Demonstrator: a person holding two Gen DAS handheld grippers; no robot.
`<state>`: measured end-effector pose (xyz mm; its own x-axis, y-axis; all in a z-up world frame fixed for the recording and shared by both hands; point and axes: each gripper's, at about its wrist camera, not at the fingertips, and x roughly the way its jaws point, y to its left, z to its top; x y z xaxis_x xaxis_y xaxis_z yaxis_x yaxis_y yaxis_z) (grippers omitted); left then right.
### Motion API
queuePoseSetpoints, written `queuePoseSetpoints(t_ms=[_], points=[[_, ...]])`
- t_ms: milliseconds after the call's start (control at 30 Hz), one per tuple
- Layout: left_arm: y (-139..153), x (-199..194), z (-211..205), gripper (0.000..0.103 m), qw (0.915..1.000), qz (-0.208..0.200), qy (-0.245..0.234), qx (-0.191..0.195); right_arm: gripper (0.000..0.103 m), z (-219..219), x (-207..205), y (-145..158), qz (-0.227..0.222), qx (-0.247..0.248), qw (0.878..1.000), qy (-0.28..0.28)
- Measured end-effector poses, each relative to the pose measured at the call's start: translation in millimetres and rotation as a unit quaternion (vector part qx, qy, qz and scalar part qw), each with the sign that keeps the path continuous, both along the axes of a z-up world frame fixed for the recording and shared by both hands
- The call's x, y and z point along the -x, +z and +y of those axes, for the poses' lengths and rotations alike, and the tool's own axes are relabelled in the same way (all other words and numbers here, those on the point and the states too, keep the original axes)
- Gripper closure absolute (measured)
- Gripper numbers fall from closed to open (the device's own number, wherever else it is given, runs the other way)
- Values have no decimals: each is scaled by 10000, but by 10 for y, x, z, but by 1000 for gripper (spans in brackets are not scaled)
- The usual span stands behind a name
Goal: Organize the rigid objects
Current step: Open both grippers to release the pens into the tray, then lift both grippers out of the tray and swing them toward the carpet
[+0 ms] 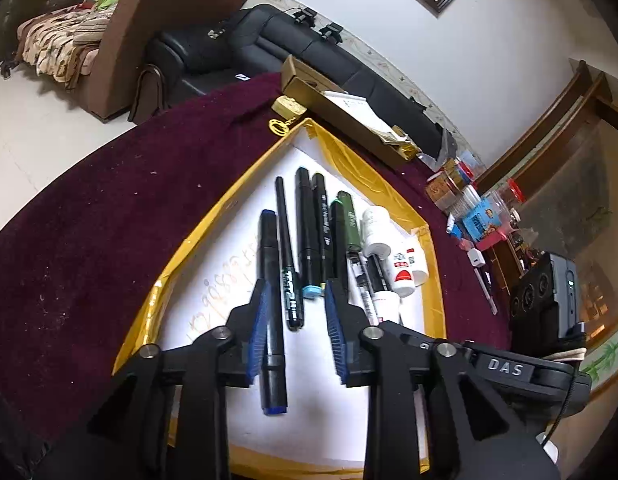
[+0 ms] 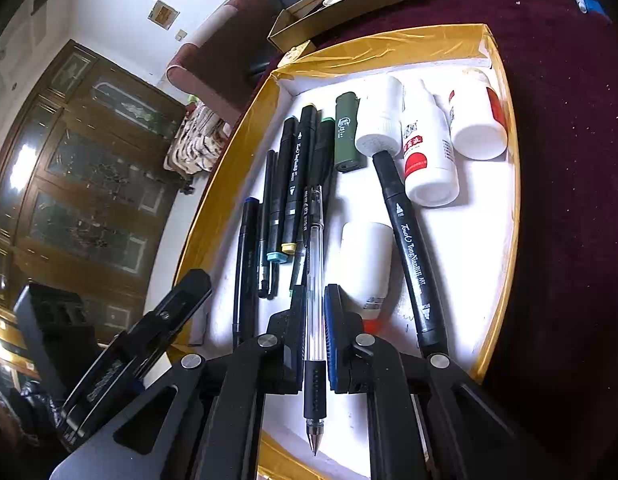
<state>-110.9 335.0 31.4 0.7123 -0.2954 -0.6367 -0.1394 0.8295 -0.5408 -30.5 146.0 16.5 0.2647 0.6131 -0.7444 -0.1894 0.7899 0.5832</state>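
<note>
Sorting pens into the tray (image 2: 505,128), by the look of it. The right gripper (image 2: 315,312) is pinching a clear gel pen (image 2: 315,280) across the barrel, tip pointing back toward the camera, hanging over the tray's near half above the row of markers.

The left gripper (image 1: 295,300) is spread partway with nothing squeezed; a blue-capped marker (image 1: 271,300) lies flat on the tray floor just inside its left pad, apparently let go. The rest of the markers (image 1: 309,232) sit side by side toward the tray's middle, and the white bottles (image 2: 429,152) bunch up at the far right corner.

Handling-wise, I'd guess the gel pen is light, stiff and a bit slick, being smooth plastic. Pinched mid-barrel it shouldn't swing, though the rubber grip section would hold better. It should drop in parallel to the others.

Hard to tell: whether the gel pen touches anything below it, since the fisheye flattens depth. One bottle (image 2: 369,264) is partly behind the right gripper, and the tray's near edge is cut off by both grippers.
</note>
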Motion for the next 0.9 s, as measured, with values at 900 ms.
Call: queuePoseSetpoints(t_ms=[900], points=[[317, 77, -529, 40, 9976, -242, -200, -616, 83, -1754, 359, 298, -777, -432, 9840, -1541]])
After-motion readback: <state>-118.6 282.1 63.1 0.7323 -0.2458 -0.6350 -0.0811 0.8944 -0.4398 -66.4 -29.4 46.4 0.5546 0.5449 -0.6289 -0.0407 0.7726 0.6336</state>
